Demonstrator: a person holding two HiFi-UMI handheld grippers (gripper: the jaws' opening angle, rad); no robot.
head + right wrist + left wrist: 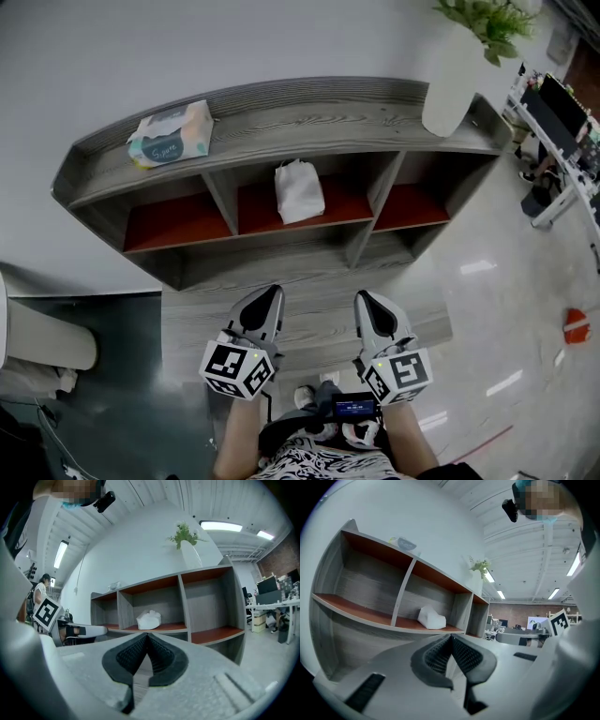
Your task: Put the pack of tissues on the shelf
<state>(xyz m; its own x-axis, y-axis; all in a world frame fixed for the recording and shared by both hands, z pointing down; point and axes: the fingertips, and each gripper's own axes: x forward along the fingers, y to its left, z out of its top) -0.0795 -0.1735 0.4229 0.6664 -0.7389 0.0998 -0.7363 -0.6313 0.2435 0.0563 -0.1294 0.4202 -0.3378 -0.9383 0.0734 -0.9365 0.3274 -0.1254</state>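
Note:
The pack of tissues [171,134], pale with a teal label, lies on the top board of the grey wooden shelf [309,112], near its left end. It shows small in the left gripper view [404,543] and the right gripper view [114,586]. My left gripper [274,292] and right gripper [364,298] hover side by side in front of the shelf's low ledge, well short of the pack. Both point at the shelf. The left gripper's [451,637] jaws are shut with nothing between them, and so are the right gripper's [147,635].
A white bag [299,191] sits in the middle red-floored compartment. A tall white vase [452,80] with a green plant stands at the top board's right end. Desks with monitors [561,112] stand at the far right, a red object [575,324] lies on the floor.

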